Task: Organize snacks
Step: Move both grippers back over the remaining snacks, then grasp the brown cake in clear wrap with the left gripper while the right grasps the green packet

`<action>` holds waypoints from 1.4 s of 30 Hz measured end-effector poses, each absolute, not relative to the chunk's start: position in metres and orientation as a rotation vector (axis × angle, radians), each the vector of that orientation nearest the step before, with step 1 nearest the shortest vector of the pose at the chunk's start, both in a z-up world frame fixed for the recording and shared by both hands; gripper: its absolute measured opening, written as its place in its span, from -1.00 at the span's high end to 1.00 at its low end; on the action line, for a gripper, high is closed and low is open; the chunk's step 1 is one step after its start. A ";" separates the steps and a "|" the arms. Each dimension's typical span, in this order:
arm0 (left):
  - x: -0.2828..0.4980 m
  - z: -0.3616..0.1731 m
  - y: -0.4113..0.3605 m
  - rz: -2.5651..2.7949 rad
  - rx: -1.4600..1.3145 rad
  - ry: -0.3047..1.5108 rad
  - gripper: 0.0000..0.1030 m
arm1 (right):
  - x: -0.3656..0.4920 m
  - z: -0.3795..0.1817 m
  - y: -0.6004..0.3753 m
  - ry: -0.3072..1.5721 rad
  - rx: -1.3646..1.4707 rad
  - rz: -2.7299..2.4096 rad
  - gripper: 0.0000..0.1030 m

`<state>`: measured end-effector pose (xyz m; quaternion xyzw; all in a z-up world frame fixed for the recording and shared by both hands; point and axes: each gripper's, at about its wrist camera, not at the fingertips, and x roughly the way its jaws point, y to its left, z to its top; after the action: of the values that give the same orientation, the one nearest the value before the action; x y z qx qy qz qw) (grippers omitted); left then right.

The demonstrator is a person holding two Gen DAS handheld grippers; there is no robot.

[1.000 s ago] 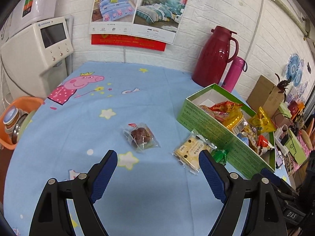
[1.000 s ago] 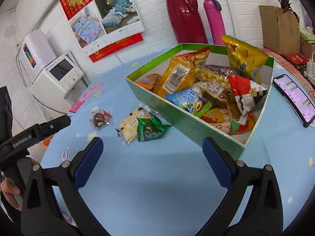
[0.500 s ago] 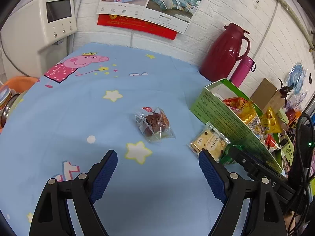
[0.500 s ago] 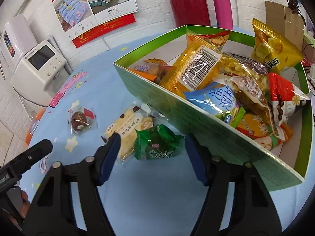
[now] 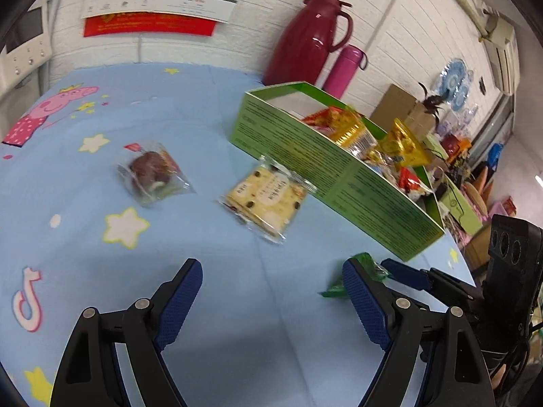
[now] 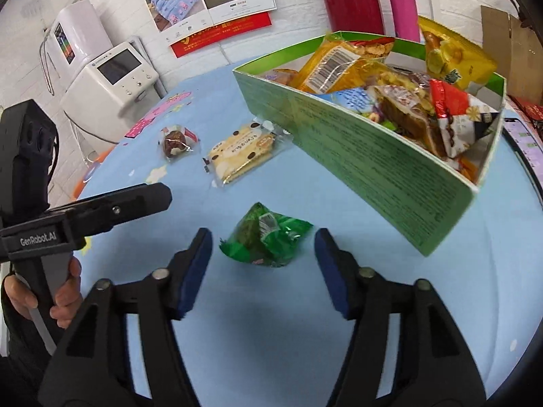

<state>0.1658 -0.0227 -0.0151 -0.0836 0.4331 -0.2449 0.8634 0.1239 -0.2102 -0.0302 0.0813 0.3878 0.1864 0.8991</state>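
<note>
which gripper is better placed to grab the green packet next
Right. The right gripper is open with the green packet between its fingers; the left gripper is open over bare cloth, the packet beside it.

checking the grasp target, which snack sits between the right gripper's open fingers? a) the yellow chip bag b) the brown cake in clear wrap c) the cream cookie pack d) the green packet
d: the green packet lies between the right gripper's open fingers, untouched.

i count three loose snack packets (image 6: 264, 237) on my table, one green box (image 6: 373, 166) of snacks, two flasks (image 5: 312, 37), and two grippers (image 6: 263, 268).
</note>
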 end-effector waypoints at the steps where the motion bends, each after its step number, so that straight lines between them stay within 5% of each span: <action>1: 0.164 -0.016 -0.028 -0.526 -0.158 0.916 -0.66 | 0.121 -0.031 -0.214 0.798 0.157 0.378 -0.39; 17: 0.213 0.003 0.028 -0.205 -0.190 0.856 -0.66 | 0.133 -0.036 -0.199 0.833 0.247 0.480 -0.39; 26: 0.266 -0.033 0.034 -0.151 -0.253 0.932 -0.65 | 0.132 -0.040 -0.201 0.831 0.270 0.486 -0.39; 29: 0.267 -0.035 0.038 -0.153 -0.259 0.897 -0.53 | 0.132 -0.040 -0.201 0.829 0.275 0.479 -0.39; 32: 0.267 -0.035 0.034 -0.184 -0.222 0.900 -0.02 | 0.133 -0.038 -0.196 0.831 0.244 0.450 -0.31; 40: 0.269 -0.033 0.036 -0.199 -0.256 0.903 -0.06 | 0.134 -0.037 -0.187 0.840 0.187 0.400 -0.10; 42: 0.268 -0.033 0.033 -0.197 -0.231 0.900 0.00 | 0.136 -0.037 -0.185 0.845 0.171 0.378 0.14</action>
<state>0.2681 0.0329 -0.0332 -0.1113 0.4332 -0.0947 0.8894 0.1355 -0.1852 -0.0374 0.0823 0.4073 0.1820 0.8912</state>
